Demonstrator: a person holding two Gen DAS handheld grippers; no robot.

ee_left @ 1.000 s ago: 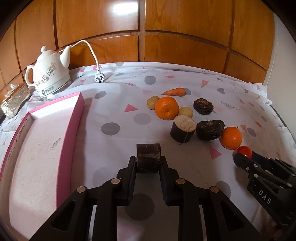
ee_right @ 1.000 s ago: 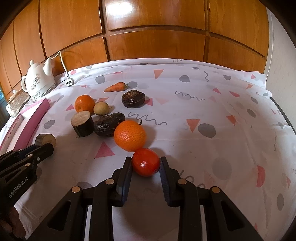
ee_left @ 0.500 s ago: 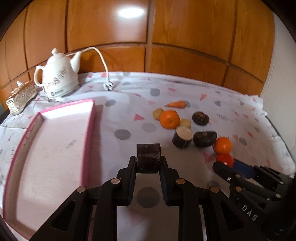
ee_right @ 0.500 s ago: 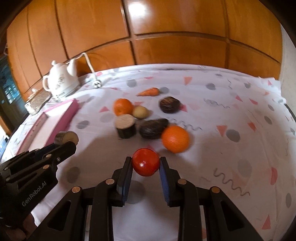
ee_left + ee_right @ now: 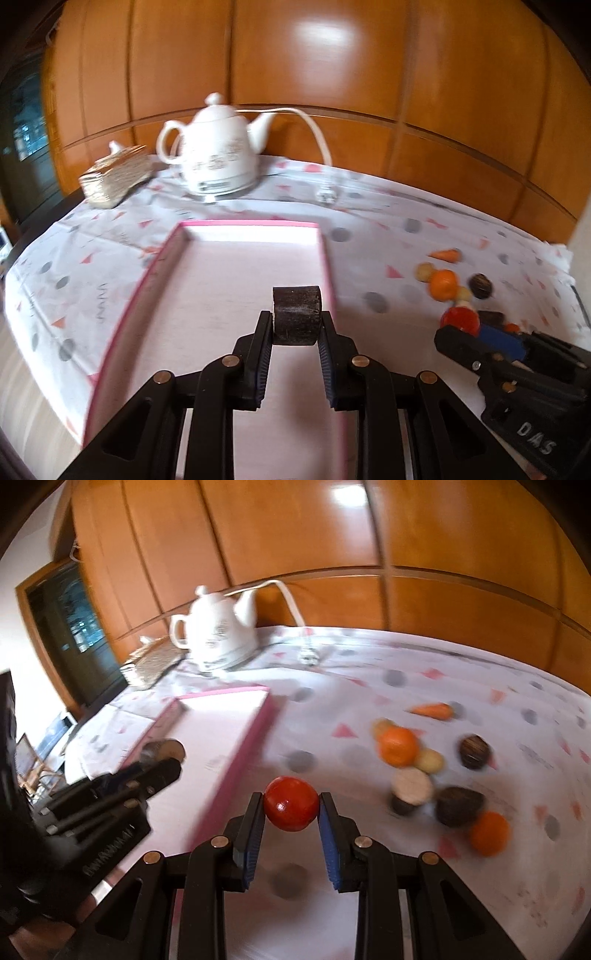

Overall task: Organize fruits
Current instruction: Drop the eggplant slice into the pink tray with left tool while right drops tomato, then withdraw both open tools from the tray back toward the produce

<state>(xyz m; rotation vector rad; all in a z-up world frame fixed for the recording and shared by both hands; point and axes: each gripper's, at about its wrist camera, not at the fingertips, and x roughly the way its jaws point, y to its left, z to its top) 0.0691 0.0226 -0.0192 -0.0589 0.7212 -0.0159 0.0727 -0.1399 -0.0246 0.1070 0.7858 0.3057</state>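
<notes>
My left gripper (image 5: 296, 334) is shut on a dark cylindrical fruit piece (image 5: 296, 314) and holds it above the pink tray (image 5: 229, 280). My right gripper (image 5: 291, 810) is shut on a red tomato (image 5: 291, 803) and holds it above the cloth, just right of the pink tray (image 5: 221, 734). The left gripper (image 5: 159, 766) with its dark piece shows over the tray in the right wrist view. The right gripper with the tomato (image 5: 460, 320) shows at the right in the left wrist view.
On the patterned cloth lie two oranges (image 5: 398, 746) (image 5: 489, 832), a carrot (image 5: 432, 710), a cut dark cylinder (image 5: 410, 790), dark fruits (image 5: 460, 805) (image 5: 474, 751) and a small pale fruit (image 5: 430, 761). A white kettle (image 5: 218, 162) with a cord and a tissue box (image 5: 114, 179) stand at the back.
Both grippers have swung left with their loads. The left gripper now hangs over the pink tray, and the right gripper with the tomato has come close to the tray's right edge.
</notes>
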